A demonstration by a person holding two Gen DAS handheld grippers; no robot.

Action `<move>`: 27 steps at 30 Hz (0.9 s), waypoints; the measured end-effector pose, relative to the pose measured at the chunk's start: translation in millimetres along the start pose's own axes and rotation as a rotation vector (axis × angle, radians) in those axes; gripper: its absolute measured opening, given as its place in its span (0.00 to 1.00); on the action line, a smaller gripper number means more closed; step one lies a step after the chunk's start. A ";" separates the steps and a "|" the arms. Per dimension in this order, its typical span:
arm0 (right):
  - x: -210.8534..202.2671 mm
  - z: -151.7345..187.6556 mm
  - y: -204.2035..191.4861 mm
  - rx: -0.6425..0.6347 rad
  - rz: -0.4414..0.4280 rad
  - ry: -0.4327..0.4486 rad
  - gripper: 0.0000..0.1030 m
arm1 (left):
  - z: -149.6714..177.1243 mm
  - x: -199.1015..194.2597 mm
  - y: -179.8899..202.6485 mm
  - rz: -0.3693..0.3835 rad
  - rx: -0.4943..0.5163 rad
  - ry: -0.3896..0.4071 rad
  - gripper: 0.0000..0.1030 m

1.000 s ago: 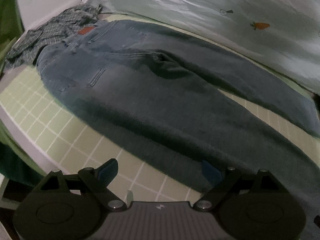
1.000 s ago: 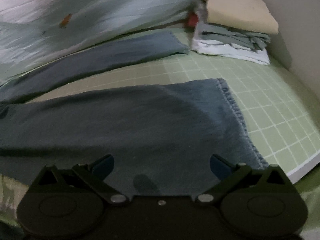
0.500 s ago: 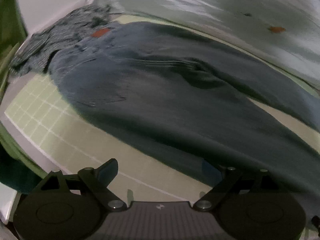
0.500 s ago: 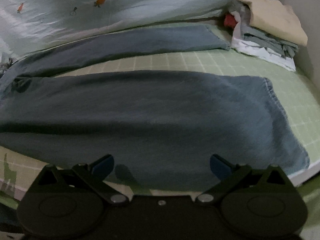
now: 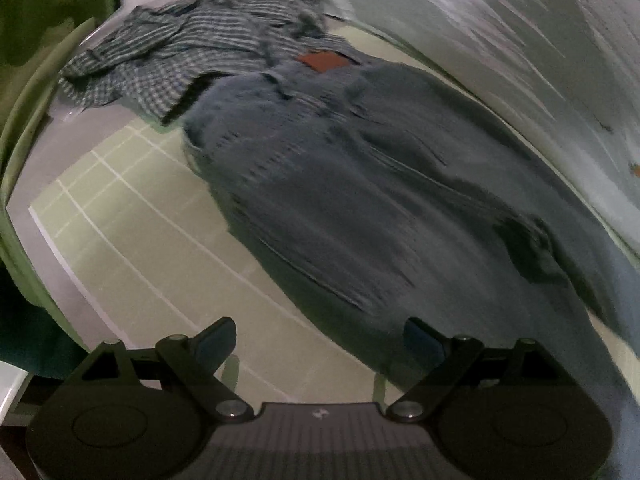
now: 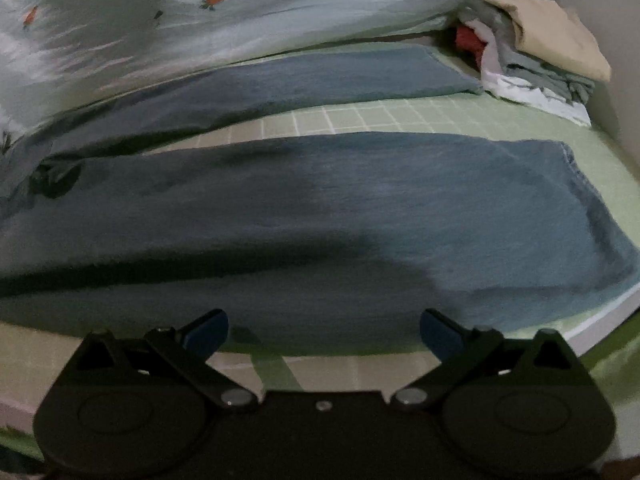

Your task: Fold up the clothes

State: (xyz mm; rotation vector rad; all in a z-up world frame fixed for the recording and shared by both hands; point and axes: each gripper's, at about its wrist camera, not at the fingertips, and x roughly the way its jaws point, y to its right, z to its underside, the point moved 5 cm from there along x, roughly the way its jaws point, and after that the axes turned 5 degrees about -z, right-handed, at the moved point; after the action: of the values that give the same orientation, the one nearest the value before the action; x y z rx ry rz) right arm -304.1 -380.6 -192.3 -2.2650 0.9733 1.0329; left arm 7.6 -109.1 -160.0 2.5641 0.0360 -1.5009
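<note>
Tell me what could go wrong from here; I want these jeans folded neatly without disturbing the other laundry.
1. The checked shirt lies against the waistband of the jeans, so it could get dragged along.
2. The near leg's hem reaches the mat's edge and might slip off.
3. The far leg ends near the folded stack, which a sweep could topple.

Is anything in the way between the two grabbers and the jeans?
Nothing visible. The jeans lie flat just past the open right gripper; the left gripper, also open, has only bare green mat before them. The checked shirt lies beyond the waistband.
</note>
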 end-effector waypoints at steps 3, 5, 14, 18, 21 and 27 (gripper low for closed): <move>0.9 3.6 -13.4 0.049 0.008 0.004 1.00 | -15.5 10.8 -13.9 0.001 -0.007 0.001 0.88; 2.3 6.7 -23.2 0.050 0.013 -0.001 1.00 | -24.9 18.4 -19.2 -0.004 0.006 0.004 0.88; 8.7 15.2 -13.1 0.221 0.053 -0.019 1.00 | -48.4 41.4 -25.1 0.010 0.016 0.001 0.88; 12.1 6.2 9.8 0.324 0.082 0.016 1.00 | -52.9 45.5 -22.8 0.002 0.010 -0.004 0.88; 16.5 -2.6 30.3 0.414 0.104 0.046 1.00 | -56.9 48.4 -22.2 -0.012 -0.016 -0.005 0.88; 25.4 -21.1 76.6 0.585 0.193 0.099 1.00 | -66.5 59.2 -20.2 -0.041 -0.069 -0.011 0.88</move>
State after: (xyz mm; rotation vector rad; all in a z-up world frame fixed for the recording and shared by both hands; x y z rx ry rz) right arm -340.8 -453.8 -208.2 -1.7727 1.3501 0.5999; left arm 92.1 -82.5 -182.3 2.5157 0.1369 -1.5014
